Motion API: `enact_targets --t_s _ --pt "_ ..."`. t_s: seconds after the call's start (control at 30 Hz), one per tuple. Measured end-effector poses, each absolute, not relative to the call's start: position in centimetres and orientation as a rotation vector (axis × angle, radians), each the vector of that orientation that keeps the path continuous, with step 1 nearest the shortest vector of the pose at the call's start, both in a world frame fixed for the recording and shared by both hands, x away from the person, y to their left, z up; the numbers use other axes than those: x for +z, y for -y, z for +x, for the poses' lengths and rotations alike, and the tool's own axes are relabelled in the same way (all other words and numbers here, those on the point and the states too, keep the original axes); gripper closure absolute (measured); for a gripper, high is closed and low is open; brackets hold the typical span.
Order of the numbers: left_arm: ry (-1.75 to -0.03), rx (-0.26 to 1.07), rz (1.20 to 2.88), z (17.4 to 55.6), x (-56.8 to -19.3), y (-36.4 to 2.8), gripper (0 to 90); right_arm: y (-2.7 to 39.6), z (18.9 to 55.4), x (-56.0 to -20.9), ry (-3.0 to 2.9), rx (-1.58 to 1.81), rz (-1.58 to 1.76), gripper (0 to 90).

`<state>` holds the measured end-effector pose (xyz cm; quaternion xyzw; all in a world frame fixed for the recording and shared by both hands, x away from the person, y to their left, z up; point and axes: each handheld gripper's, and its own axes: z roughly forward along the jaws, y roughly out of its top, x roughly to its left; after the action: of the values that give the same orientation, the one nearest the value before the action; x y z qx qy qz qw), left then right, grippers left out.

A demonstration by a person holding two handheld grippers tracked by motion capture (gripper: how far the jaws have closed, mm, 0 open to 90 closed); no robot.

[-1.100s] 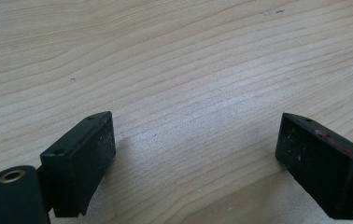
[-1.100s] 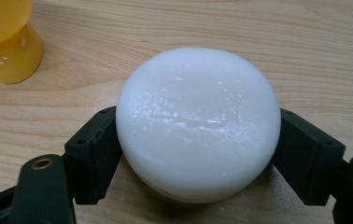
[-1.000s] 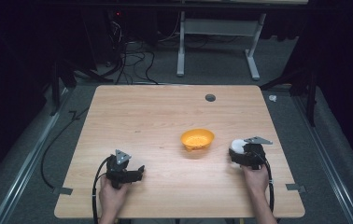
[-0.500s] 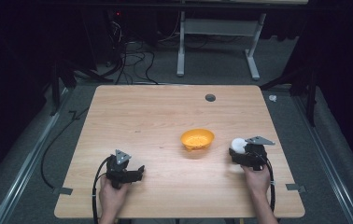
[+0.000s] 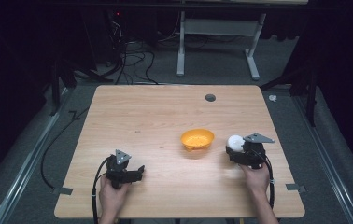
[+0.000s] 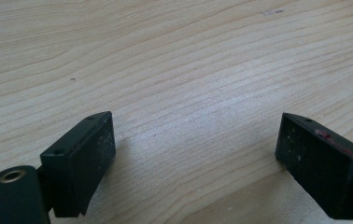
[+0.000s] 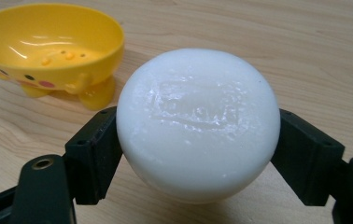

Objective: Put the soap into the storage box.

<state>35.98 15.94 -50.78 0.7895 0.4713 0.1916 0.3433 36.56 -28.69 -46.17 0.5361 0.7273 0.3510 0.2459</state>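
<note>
Gripping a round white bar of soap (image 7: pixel 198 123) between both jaws, the right gripper (image 5: pixel 240 151) holds it just to the right of a small yellow bowl (image 5: pixel 197 139) on the wooden table (image 5: pixel 156 112). The jaws stand partly closed, pads pressing the soap's two sides, and the soap bulges well above and in front of them. From the right gripper view the bowl (image 7: pixel 53 46) sits close ahead and to the left, standing on short stubby feet, with a cartoon face painted on its wall. Its hollow looks empty apart from a few small raised dots or holes at the bottom.

The soap appears meant for the bowl, and doing that well probably means lifting it clear of the bowl's rim, centring it over the hollow, then lowering before letting go; a light dish on small feet could tip or skid if nudged from the side.

The left gripper (image 5: pixel 128 173), well to the left of the bowl near the table's front edge, rests with jaws wide apart over bare wood, holding nothing.
</note>
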Motion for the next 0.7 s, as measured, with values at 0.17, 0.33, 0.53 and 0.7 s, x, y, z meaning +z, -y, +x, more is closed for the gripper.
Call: enact_targets --t_s 0.17,0.33,0.53,0.7 --pt "-1.224 0.496 2.053 36.0 -50.8 -15.9 12.3 28.1 36.6 -45.4 -2.003 0.975 1.444 23.6" --pt "-1.224 0.496 2.053 36.0 -50.8 -15.9 12.4 27.5 36.7 -44.9 -2.014 0.992 1.426 23.6" --pt "-1.224 0.496 2.053 36.0 -50.8 -15.9 12.3 26.9 36.8 -44.5 -2.035 1.006 1.408 23.6" --pt "-1.224 0.496 2.053 36.0 -50.8 -15.9 12.3 26.3 36.9 -44.1 -2.052 1.011 1.387 23.6"
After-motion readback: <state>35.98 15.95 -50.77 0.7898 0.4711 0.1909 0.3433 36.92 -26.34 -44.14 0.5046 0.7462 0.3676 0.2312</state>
